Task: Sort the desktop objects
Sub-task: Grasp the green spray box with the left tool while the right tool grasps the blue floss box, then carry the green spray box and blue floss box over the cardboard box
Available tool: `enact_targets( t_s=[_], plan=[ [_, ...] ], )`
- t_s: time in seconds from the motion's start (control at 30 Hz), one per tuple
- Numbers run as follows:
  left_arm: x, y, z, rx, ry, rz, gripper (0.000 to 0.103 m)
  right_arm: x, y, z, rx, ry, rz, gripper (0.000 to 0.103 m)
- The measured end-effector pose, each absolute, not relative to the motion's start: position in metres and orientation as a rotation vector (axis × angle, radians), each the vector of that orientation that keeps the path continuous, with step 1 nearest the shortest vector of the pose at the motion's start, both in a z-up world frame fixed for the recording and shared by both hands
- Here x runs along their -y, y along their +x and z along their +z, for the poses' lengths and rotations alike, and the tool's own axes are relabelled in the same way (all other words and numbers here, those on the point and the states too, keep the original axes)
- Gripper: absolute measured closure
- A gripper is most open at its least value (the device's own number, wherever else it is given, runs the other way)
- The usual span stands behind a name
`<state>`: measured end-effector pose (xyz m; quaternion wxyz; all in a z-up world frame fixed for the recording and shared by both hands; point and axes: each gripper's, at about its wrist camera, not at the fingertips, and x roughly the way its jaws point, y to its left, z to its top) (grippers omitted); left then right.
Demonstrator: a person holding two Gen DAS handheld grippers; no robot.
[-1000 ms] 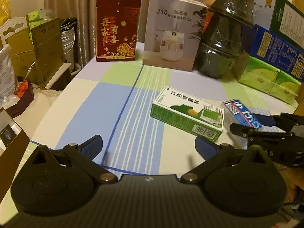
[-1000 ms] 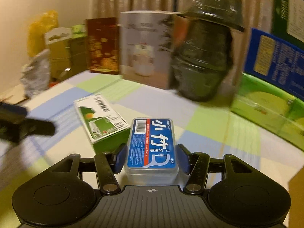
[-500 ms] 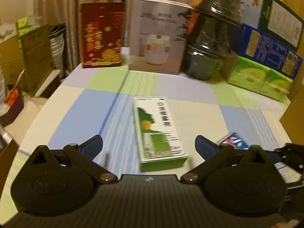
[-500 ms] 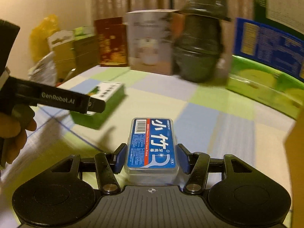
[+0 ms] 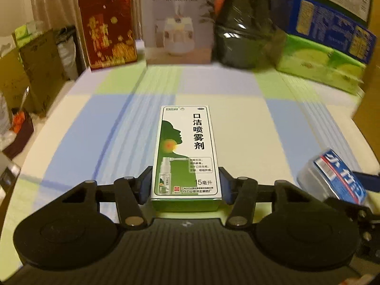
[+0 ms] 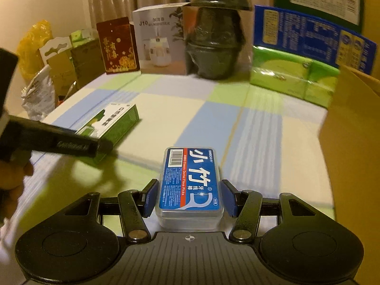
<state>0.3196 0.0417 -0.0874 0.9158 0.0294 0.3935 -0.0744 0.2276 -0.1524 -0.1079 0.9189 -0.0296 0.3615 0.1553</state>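
On the checked tablecloth [image 5: 237, 123], a smooth woven-looking cloth of pale blue, green and cream squares, a green and white spray box [image 5: 186, 156] is lying flat between the fingers of the left gripper [image 5: 186, 187]. The box is a slim cardboard carton with crisp edges and a glossy printed face; its long axis is running straight away from the camera, toward the boxes at the back of the table, with its short end nearest the gripper. A second ago this box was lying slantwise further out on the cloth and the left jaws were standing wide; they have just been closing, and the blue pads [image 5: 224, 186] are now sitting against the carton's two long sides near its near end.

In the right wrist view, the right gripper [image 6: 189, 199] is clamping a floss pick case [image 6: 189, 185], a clear hard plastic box with rounded corners and a blue label, lengthwise and pointing forward, raised above the cloth. Its grip is looking the same as before, while the background has shifted: a brown cardboard flap [image 6: 351, 142] is now filling the right edge. Along the table's far side are standing a red gift box [image 5: 108, 26], a humidifier box [image 5: 177, 19] and film-wrapped dark bowls [image 5: 244, 23].
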Motion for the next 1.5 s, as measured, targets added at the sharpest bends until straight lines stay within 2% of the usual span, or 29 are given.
enact_targets(
  t_s=[0.33,0.53,0.63,0.9,1.1,1.17,1.5],
  plan=[
    [-0.017,0.192,-0.072,-0.877,0.106,-0.317,0.052,0.186,0.125,-0.095,-0.815,-0.021,0.255,0.050],
    [-0.008,0.141,-0.074,-0.883,0.116,-0.356,0.051,0.190,0.097,-0.102,-0.834,-0.040,0.236,0.050],
    [-0.004,0.138,-0.072,-0.855,0.108,-0.348,0.046,0.188,0.098,-0.102,-0.822,-0.065,0.238,0.049],
    [0.005,0.155,-0.075,-0.813,0.132,-0.336,0.046,0.187,0.104,-0.110,-0.831,-0.036,0.228,0.048],
    [0.013,0.160,-0.085,-0.817,0.157,-0.323,0.047,0.187,0.108,-0.113,-0.837,-0.033,0.219,0.046],
    [0.015,0.161,-0.087,-0.819,0.163,-0.312,0.052,0.188,0.109,-0.113,-0.837,-0.028,0.217,0.046],
    [0.015,0.156,-0.086,-0.829,0.142,-0.289,0.052,0.189,0.111,-0.113,-0.839,-0.035,0.191,0.049]
  ],
)
